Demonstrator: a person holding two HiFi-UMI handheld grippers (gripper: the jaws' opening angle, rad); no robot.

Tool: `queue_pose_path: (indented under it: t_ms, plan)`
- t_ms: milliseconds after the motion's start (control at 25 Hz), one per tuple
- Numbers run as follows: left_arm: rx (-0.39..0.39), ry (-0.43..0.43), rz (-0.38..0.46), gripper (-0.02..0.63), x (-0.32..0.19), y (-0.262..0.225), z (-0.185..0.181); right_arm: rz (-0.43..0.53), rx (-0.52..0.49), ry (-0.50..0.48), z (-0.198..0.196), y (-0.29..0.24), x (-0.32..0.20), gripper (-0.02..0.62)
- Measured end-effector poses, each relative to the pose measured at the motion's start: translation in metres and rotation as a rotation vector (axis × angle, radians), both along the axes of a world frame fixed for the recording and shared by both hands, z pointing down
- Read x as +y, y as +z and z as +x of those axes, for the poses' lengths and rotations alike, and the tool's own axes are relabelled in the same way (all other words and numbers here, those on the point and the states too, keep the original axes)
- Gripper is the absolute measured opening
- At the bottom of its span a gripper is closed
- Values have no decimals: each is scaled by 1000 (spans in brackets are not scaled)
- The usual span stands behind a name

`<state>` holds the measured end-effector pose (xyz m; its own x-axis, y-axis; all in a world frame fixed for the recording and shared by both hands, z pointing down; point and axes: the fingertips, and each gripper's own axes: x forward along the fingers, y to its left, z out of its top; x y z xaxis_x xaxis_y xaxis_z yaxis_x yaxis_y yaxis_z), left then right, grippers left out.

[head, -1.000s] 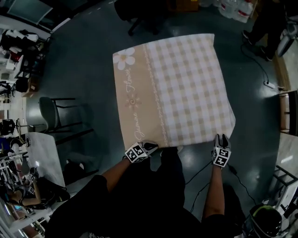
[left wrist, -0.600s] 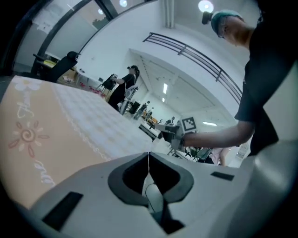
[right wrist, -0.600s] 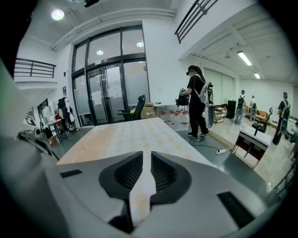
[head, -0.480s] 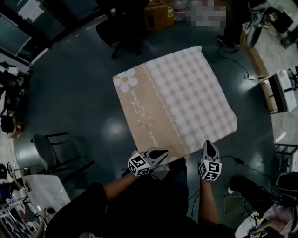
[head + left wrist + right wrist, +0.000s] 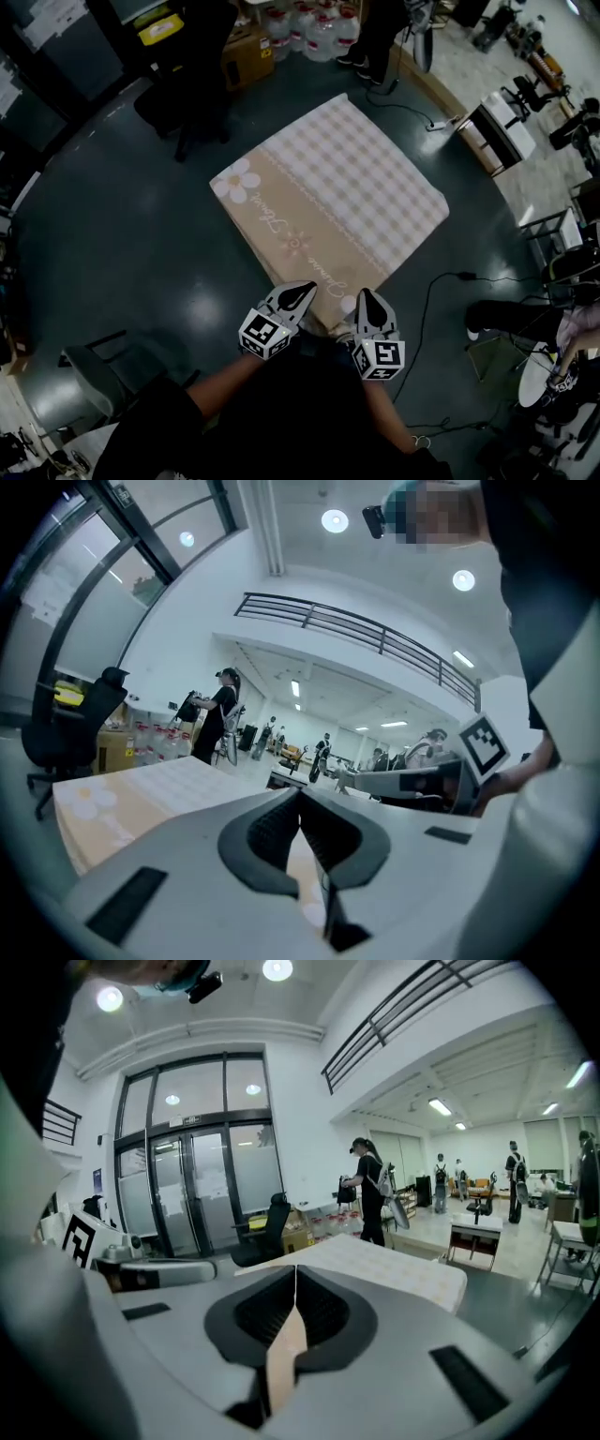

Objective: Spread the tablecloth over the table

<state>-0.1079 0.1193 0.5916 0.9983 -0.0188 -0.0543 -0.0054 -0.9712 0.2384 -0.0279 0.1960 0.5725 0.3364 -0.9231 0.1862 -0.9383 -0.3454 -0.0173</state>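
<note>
Dark floor (image 5: 122,262) rings the tablecloth (image 5: 328,202); right gripper (image 5: 366,296), in from the corner, has just clamped the hem beside left gripper (image 5: 307,290), also pinching it, so a tug looks likely.

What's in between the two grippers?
In the head view, the near edge of the tablecloth runs from the left gripper to the right gripper. Each gripper view shows jaws shut on it; the right's have just closed.

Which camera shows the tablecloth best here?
The head view: nearly the whole tablecloth shows, flower border and checks. The gripper views skim it at a low angle, each with a beige strip pinched between the jaws; the right gripper has just been closing on it.
</note>
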Motion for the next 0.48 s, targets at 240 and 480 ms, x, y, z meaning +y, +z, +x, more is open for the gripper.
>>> queue_pose_path:
  t_ms: [240,480]
  plan:
    - [63,36,92,17,25,-42,-12,96,98,34,-42,-32,1,18]
    - [114,10,198,17,22,-63,-20,130,194,66,-62,-44,-2,17]
